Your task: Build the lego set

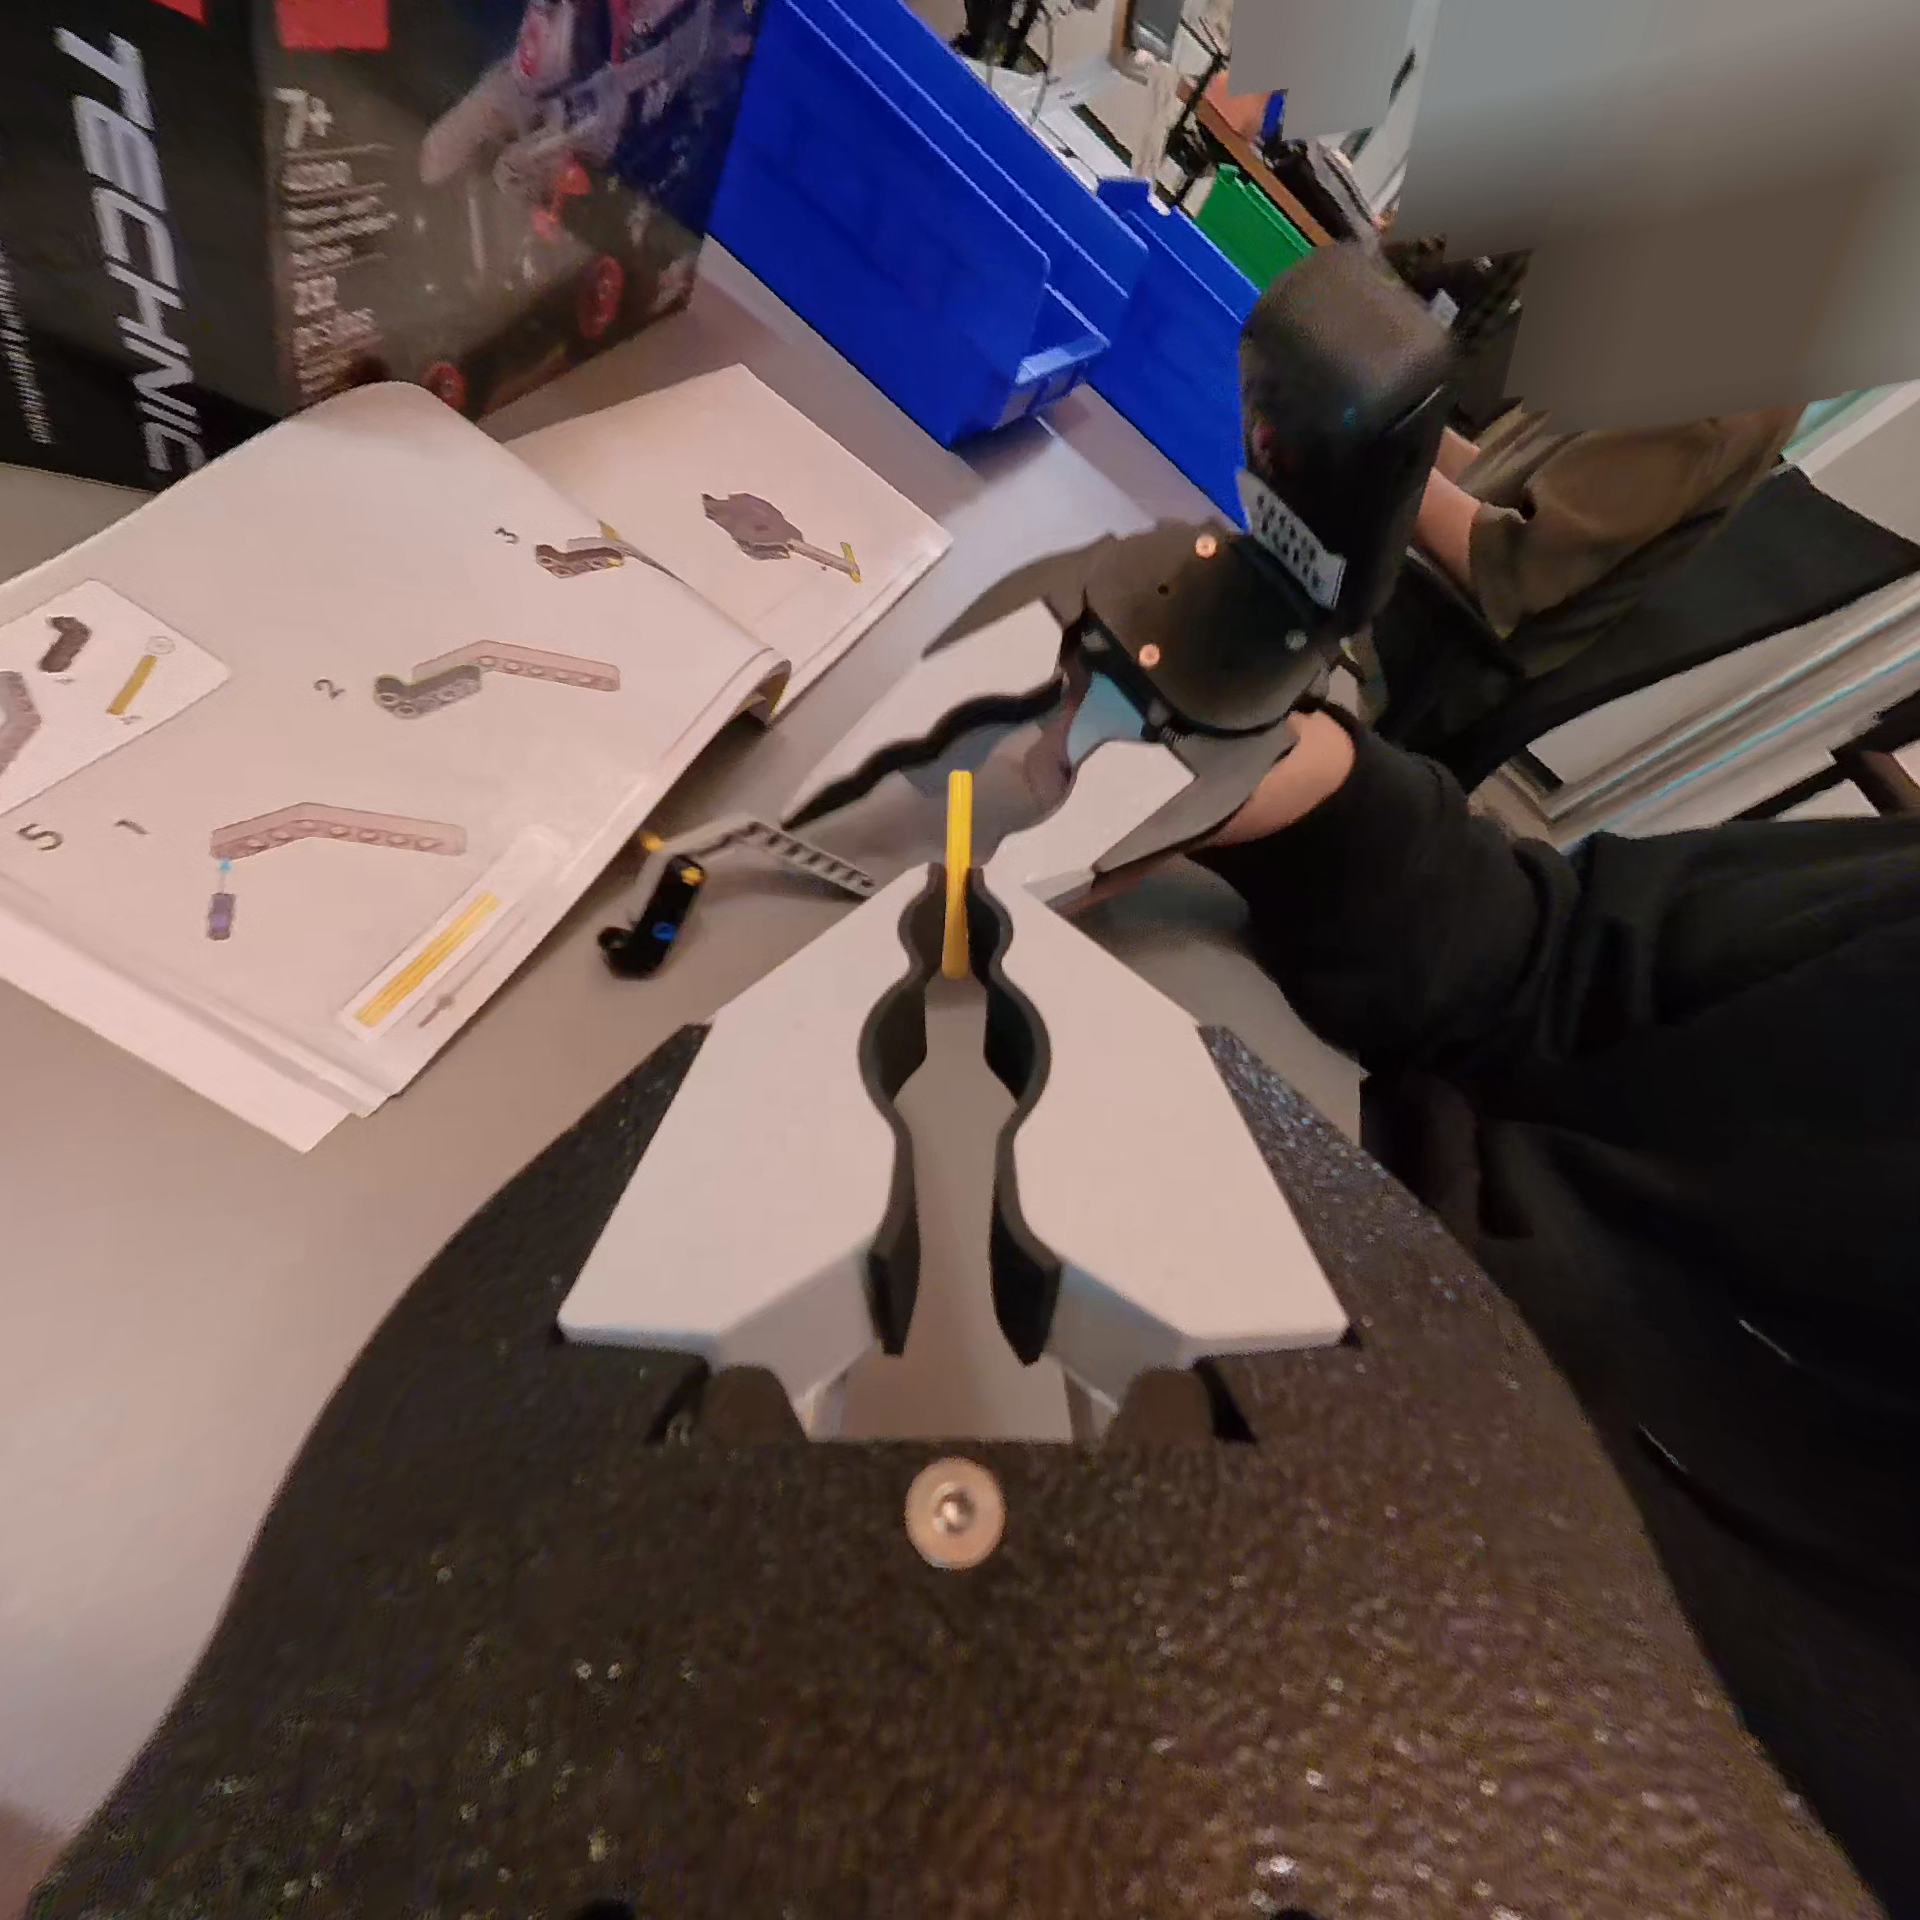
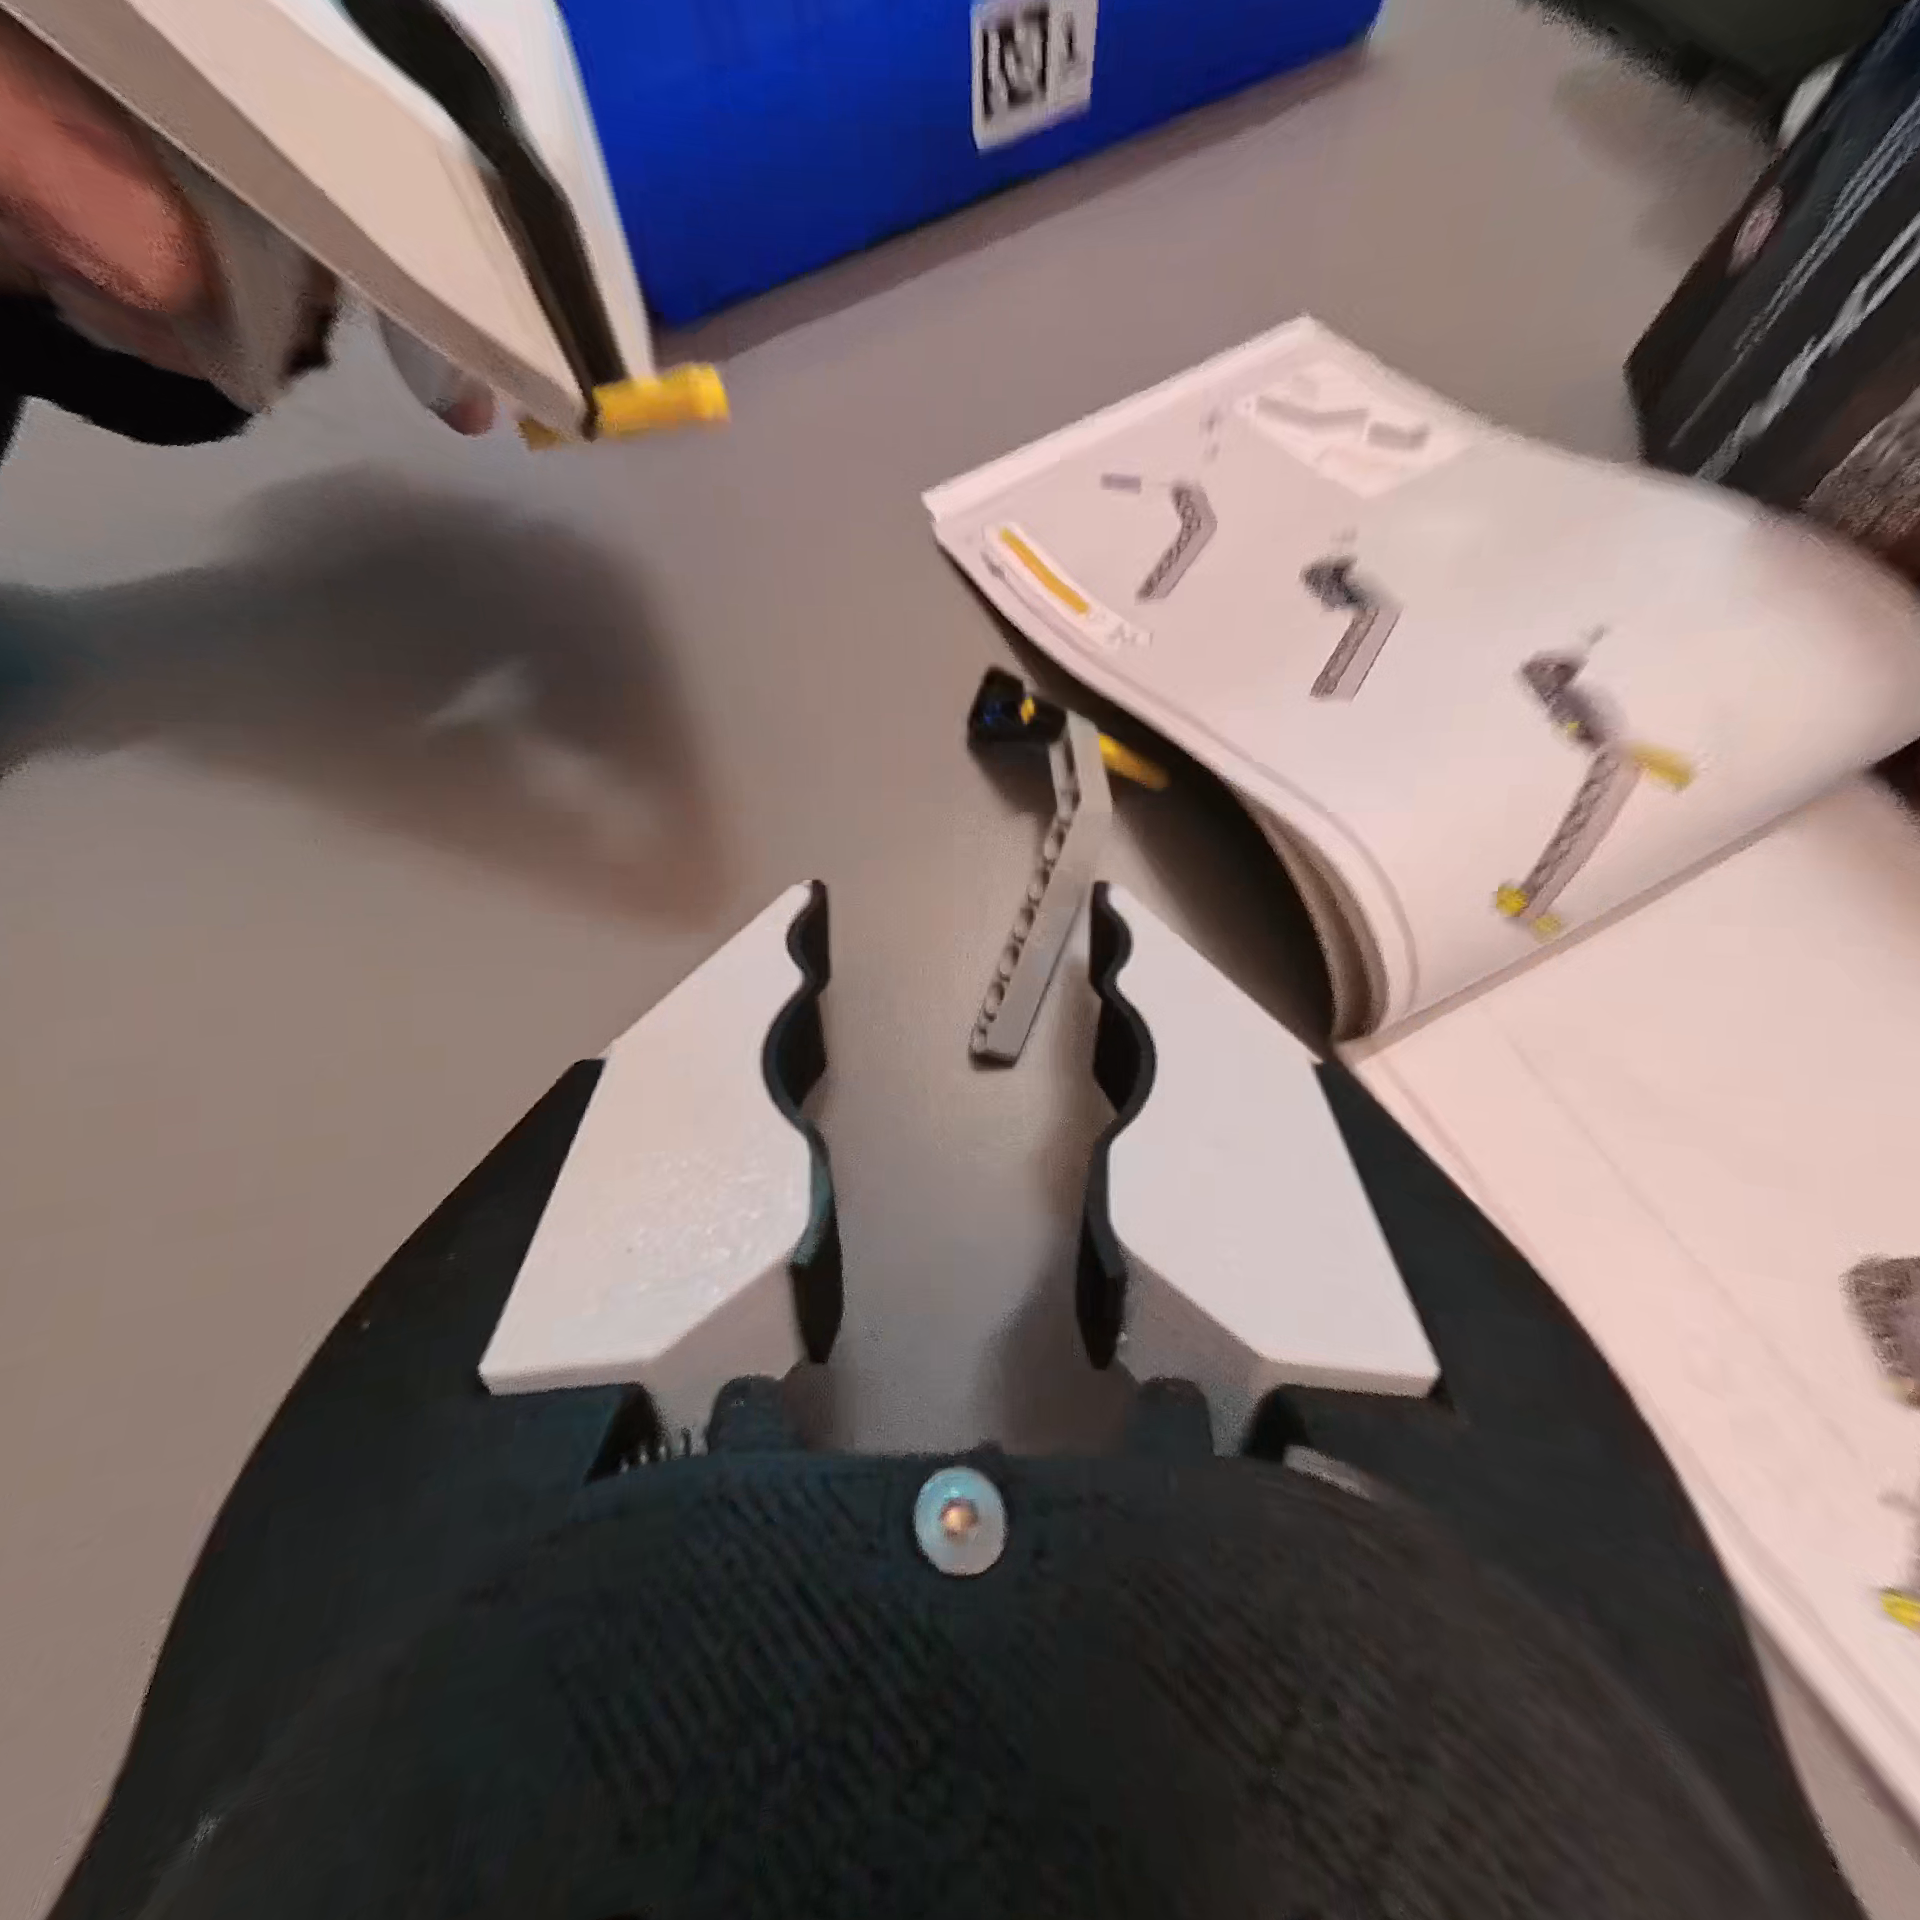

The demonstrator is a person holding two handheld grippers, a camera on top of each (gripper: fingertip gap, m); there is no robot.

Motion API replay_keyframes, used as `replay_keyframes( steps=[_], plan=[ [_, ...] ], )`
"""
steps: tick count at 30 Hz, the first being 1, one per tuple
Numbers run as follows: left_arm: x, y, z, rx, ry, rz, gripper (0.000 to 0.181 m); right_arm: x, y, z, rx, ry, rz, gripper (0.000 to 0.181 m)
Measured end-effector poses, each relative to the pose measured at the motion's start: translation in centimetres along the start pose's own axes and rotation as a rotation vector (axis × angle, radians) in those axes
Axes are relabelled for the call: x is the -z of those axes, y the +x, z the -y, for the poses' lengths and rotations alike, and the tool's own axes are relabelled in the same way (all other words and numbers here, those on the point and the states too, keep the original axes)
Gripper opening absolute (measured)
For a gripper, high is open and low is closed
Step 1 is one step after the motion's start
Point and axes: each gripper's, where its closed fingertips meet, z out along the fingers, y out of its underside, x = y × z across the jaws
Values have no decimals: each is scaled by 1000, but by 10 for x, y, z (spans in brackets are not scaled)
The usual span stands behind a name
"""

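My left gripper [image 1: 954,883] is shut on a yellow axle [image 1: 957,844] that sticks out past its tips, held above the table. It shows in the right wrist view [image 2: 592,410] at the upper left with the yellow axle [image 2: 665,400] in its tips. A bent grey beam [image 2: 1044,904] with a black piece [image 2: 1003,712] and a yellow pin [image 2: 1132,767] at its far end lies on the table. My right gripper [image 2: 958,914] is open and empty, its tips on either side of the beam's near end. In the left wrist view the right gripper [image 1: 935,831] hovers over the beam [image 1: 805,857].
An open instruction booklet [image 1: 343,727] lies on the grey table [image 1: 156,1247], seen on the right in the right wrist view [image 2: 1455,644]. The dark set box [image 1: 260,208] and blue bins [image 1: 914,239] stand behind. A person's dark sleeve [image 1: 1507,987] is at right. Across from one pair of fingers to the other is roughly 9 centimetres.
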Motion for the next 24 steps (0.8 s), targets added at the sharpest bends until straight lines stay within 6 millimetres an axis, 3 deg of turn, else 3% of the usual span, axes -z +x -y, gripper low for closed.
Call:
replay_keyframes(
  steps=[1, 4, 8, 13, 24],
  plan=[
    [-1, 6, -2, -12, -11, -32, 1, 8, -2, 10, 71, 44, -1, 53],
    [-4, 24, -6, -60, -42, -131, 1, 36, -19, 39, 361, 199, 10, 57],
    [-10, 36, -16, -85, -99, -197, 1, 61, -42, 57, 666, 323, -27, 33],
    [-14, 43, -20, -101, -124, -219, 1, 57, -58, 46, 861, 252, -21, 23],
    [-16, 41, -28, -100, -171, -215, 1, 45, -62, 38, 1064, 194, -89, 3]
  ],
)
